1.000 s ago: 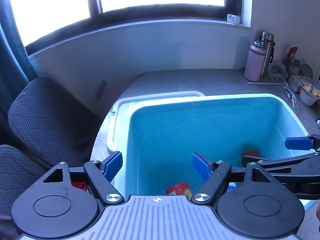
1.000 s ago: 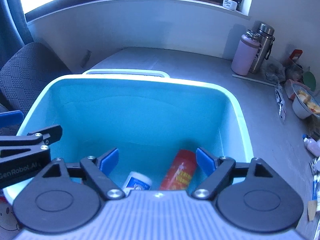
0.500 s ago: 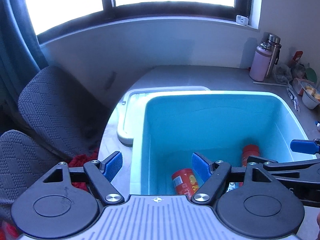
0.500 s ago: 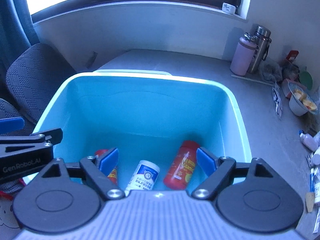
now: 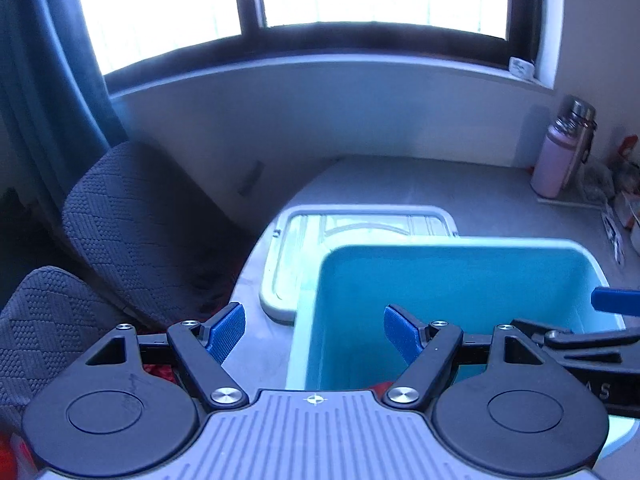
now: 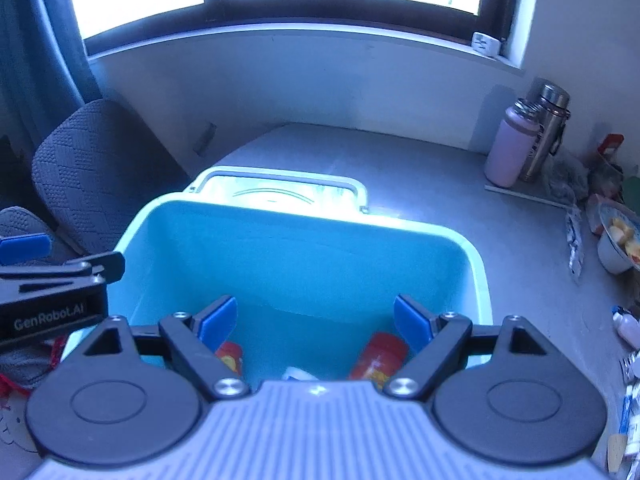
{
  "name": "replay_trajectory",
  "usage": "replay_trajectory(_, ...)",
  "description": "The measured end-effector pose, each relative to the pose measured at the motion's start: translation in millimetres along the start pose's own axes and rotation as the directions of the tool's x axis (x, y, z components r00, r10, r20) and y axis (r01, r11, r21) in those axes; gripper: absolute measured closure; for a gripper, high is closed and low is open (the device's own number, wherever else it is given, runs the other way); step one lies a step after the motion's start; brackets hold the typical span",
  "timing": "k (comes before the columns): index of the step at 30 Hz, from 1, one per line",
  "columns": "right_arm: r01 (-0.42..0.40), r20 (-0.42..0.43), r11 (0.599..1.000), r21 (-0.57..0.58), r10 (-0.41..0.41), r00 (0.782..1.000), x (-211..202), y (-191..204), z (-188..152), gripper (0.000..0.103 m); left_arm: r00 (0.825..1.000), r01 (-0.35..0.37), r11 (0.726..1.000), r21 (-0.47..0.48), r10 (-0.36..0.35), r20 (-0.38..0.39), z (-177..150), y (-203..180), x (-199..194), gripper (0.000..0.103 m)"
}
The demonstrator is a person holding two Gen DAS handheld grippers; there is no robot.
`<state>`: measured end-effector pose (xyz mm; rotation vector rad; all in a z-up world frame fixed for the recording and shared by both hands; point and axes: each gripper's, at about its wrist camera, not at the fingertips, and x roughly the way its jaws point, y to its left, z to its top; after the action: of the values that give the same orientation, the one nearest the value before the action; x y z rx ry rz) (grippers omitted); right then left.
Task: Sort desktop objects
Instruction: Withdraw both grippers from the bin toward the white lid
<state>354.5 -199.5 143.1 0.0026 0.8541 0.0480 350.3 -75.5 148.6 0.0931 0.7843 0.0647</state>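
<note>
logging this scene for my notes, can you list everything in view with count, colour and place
storage bin: one, light blue, open, on the table in front of both tools
bin lid: one, pale, flat on the table behind the bin
red containers: two, lying on the bin floor, left and right
white bottle: one, on the bin floor between them, mostly hidden
table: one, grey
pink bottle: one, far right by the wall
steel flask: one, silver, beside the pink bottle
bowl: one, white, holding yellow pieces, right edge
small clutter: several, right edge, unclear
chair: dark grey, left
left tool: blue pads, open, empty
right tool: blue pads, open, empty
</note>
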Motion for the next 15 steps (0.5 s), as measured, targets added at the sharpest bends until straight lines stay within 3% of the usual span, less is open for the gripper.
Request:
replay_trajectory(8, -0.029, -0.008, 1.000, -0.005, 0.029, 1.000, 8, 10, 21, 0.018, 0.999, -0.030, 1.000, 0.002, 0.030, -0.018, 27, 15, 12, 0.025)
replay_trajectory(15, 0.005, 0.000, 1.000, 0.026, -0.005, 1.000, 14, 21, 41, 0.018, 0.999, -0.031, 0.999, 0.042, 0.032, -0.025, 49, 41, 35, 0.025)
